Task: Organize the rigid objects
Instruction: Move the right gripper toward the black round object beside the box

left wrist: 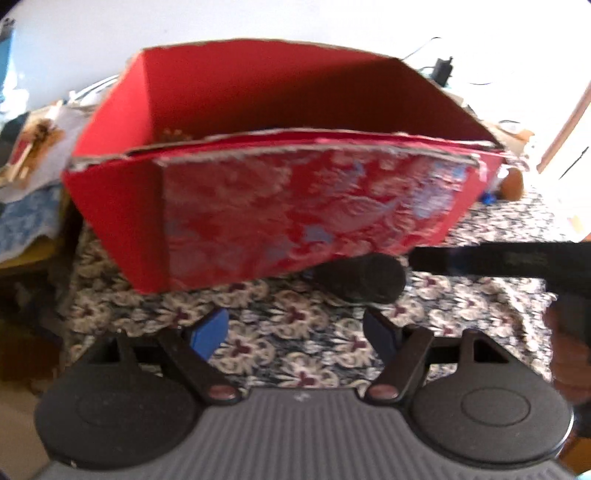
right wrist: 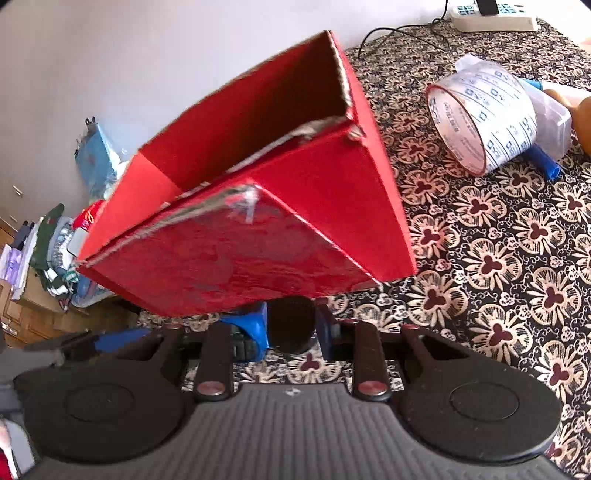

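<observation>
The left wrist view looks down over a red cardboard box (left wrist: 258, 206) with an open top, standing on a bedspread (left wrist: 295, 354) patterned with cream flowers on a dark ground. The box's near wall carries a glossy red and silver floral print, and its top edges are torn and ragged. Inside, near the left corner, a small gold-patterned patch shows; what it is cannot be told. The left gripper (left wrist: 295, 332) hangs in front of the box with its blue-padded fingers (left wrist: 208, 334) spread wide and nothing between them, only bedspread. Just under the box's near right corner lies a black cylindrical object (left wrist: 365, 277), blurred. From the right edge a dark bar reaches in toward that object, and part of a hand (left wrist: 569, 354) shows below it. To the left, a pile of papers and cloth sits on a wooden surface.

The right wrist view shows the same box (right wrist: 258, 221) from its right side, filling the centre of the frame. The right gripper (right wrist: 291, 328) has its jaws drawn close around the black cylinder (right wrist: 291, 325), whose ribbed round end faces the camera; the blue fingers (right wrist: 255, 332) press against its sides, and the jaws are closing. The cylinder sits just below the box's near lower edge. Far right on the bedspread lies a roll of printed packing tape (right wrist: 484, 122), on its side, with a clear plastic container (right wrist: 550, 118) and a blue tube (right wrist: 546, 162) just behind it. A white power strip (right wrist: 495, 18) rests at the far edge.
</observation>
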